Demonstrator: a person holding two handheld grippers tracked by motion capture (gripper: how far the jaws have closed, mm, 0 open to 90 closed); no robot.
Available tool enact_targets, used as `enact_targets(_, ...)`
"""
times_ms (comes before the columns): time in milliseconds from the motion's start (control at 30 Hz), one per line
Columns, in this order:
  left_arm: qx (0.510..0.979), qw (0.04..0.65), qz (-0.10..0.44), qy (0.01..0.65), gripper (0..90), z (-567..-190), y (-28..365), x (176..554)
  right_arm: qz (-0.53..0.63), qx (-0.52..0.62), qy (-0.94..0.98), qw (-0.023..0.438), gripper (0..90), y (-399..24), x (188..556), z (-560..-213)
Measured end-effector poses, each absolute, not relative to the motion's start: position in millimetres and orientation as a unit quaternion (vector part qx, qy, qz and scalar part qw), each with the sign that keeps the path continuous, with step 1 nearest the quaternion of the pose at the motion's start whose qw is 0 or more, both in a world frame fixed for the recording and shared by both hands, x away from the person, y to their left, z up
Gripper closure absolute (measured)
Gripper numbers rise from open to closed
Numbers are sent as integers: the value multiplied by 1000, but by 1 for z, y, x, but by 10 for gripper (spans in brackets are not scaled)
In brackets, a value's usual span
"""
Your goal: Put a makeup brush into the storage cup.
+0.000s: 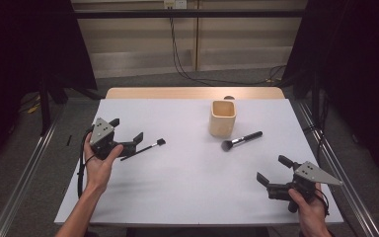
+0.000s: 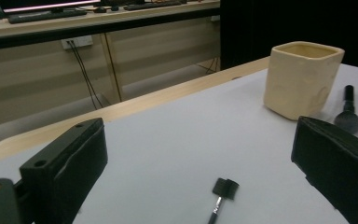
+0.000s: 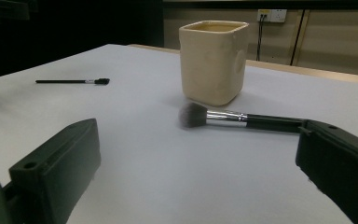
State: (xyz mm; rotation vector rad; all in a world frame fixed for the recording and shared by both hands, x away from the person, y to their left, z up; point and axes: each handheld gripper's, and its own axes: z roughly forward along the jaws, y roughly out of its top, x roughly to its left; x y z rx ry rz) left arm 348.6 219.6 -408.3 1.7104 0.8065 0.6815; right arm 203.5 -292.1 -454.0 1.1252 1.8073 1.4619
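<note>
A cream square cup (image 1: 223, 118) stands upright on the white table (image 1: 187, 177), right of centre toward the back. A large black-handled makeup brush (image 1: 242, 140) lies just in front of it, bristles to the left. A thin small brush (image 1: 143, 149) lies at the left. My left gripper (image 1: 127, 130) is open beside the thin brush's handle end, holding nothing. My right gripper (image 1: 274, 169) is open at the front right, empty. From the left gripper (image 2: 198, 140), the small brush's head (image 2: 225, 188) lies between the jaws, the cup (image 2: 302, 79) beyond. The right gripper (image 3: 198, 140) faces the large brush (image 3: 233, 118) and the cup (image 3: 213, 60).
A wooden strip (image 1: 195, 93) runs along the table's far edge. Cables (image 1: 182, 64) hang by the back wall. Metal rails (image 1: 24, 182) flank the table on the floor, with dark curtains on both sides.
</note>
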Motion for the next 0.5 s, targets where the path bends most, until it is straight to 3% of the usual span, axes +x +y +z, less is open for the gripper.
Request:
enact_targets(400, 723, 539, 265, 343, 54, -407, 214, 371, 542, 419, 673, 276, 0, -291, 204, -454)
enact_targets(500, 744, 515, 256, 341, 46, -408, 214, 374, 542, 418, 675, 275, 0, -290, 205, -454)
